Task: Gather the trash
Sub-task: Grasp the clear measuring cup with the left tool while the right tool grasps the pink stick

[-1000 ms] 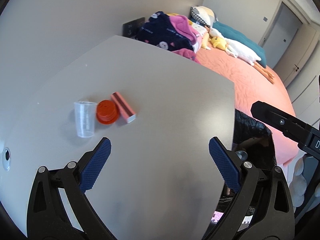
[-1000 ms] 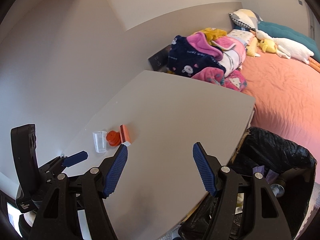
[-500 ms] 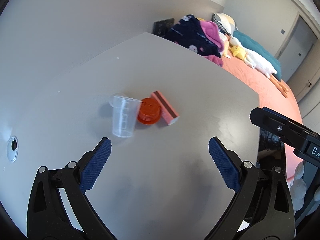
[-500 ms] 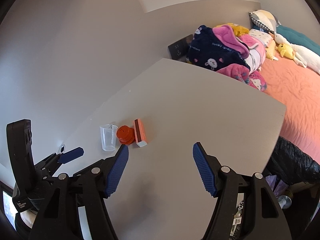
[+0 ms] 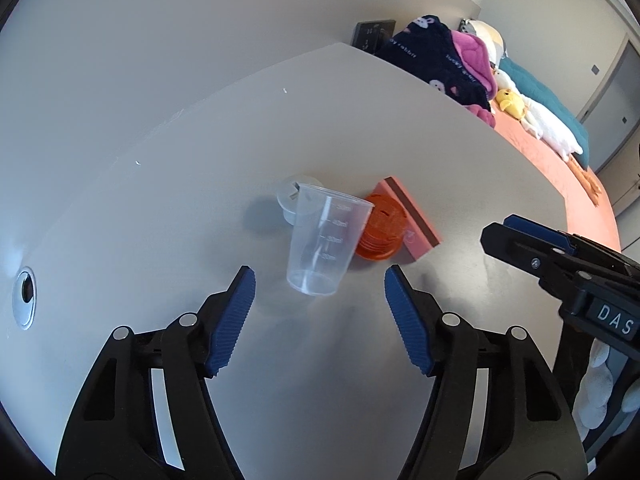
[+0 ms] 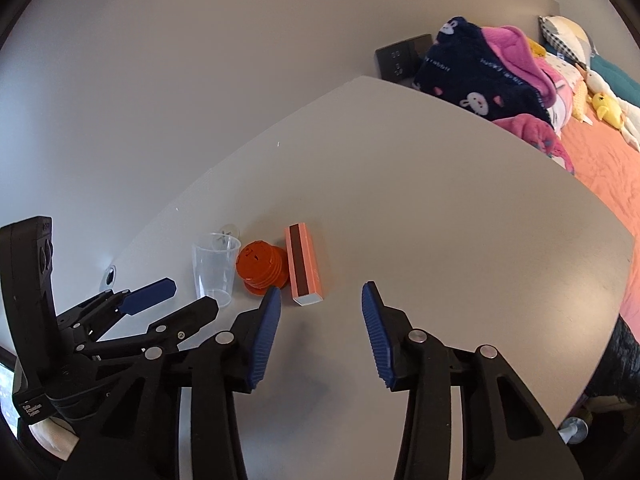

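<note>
A clear plastic measuring cup (image 5: 322, 240) stands upright on the grey table (image 5: 400, 128). An orange ribbed cap (image 5: 380, 228) lies right of it and a pink box with a brown stripe (image 5: 412, 218) lies right of the cap. My left gripper (image 5: 320, 304) is open, just short of the cup. In the right wrist view the cup (image 6: 214, 268), the cap (image 6: 262, 266) and the box (image 6: 304, 262) lie in a row. My right gripper (image 6: 320, 320) is open, just short of the box. The left gripper (image 6: 160, 300) also shows there.
A round grommet (image 5: 294, 196) sits in the table behind the cup and another hole (image 5: 24, 296) at the far left. Bedding (image 6: 488, 76) and a coral bed (image 6: 600, 160) lie beyond the table. A black bin bag (image 6: 616, 364) shows past the table's right edge.
Both grippers have moved forward toward the cup, cap and box, which now look larger and closer. Both jaws have narrowed but stay open.
</note>
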Tool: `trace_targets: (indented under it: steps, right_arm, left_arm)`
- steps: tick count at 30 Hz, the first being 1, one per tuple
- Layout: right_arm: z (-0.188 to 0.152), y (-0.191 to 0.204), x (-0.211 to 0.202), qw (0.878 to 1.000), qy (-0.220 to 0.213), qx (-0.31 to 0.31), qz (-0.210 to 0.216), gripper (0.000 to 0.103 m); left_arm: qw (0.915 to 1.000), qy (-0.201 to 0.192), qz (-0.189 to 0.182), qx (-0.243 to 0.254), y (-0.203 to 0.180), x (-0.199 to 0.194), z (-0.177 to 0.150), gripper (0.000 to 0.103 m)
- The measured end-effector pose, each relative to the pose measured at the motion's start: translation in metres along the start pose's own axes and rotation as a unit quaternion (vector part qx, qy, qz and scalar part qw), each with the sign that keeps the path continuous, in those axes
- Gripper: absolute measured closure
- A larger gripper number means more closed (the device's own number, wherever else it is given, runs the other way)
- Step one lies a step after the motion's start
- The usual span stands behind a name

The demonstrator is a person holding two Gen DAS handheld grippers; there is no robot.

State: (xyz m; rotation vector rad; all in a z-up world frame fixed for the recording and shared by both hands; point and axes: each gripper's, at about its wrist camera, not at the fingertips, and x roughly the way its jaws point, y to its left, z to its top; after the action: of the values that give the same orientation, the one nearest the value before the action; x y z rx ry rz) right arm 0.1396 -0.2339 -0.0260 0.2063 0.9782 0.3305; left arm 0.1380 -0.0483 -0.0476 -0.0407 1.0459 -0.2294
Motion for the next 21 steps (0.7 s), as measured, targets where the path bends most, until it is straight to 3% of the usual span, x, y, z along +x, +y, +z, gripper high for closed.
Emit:
trace_targets:
  steps: [14, 17, 18, 21]
  right_arm:
    - [0.015, 0.01, 0.059, 0.999, 0.041, -0.024, -0.014, 0.065]
    - [0.018, 0.011, 0.066, 0.999, 0.043, -0.027, -0.009, 0.072]
    - [0.018, 0.012, 0.067, 0.999, 0.042, -0.03, -0.005, 0.08]
    - [0.02, 0.014, 0.068, 0.998, 0.042, -0.039, -0.003, 0.082]
  left_arm:
    - [0.9999, 0.017, 0.002, -0.004, 0.014, 0.027, 0.006, 0.042]
    - [0.9998, 0.016, -0.006, -0.002, 0.016, 0.031, 0.007, 0.054]
    - [0.9998, 0.016, -0.01, -0.004, 0.017, 0.031, 0.008, 0.056]
    - [0.9998, 0.012, -0.01, -0.008, 0.02, 0.032, 0.009, 0.064]
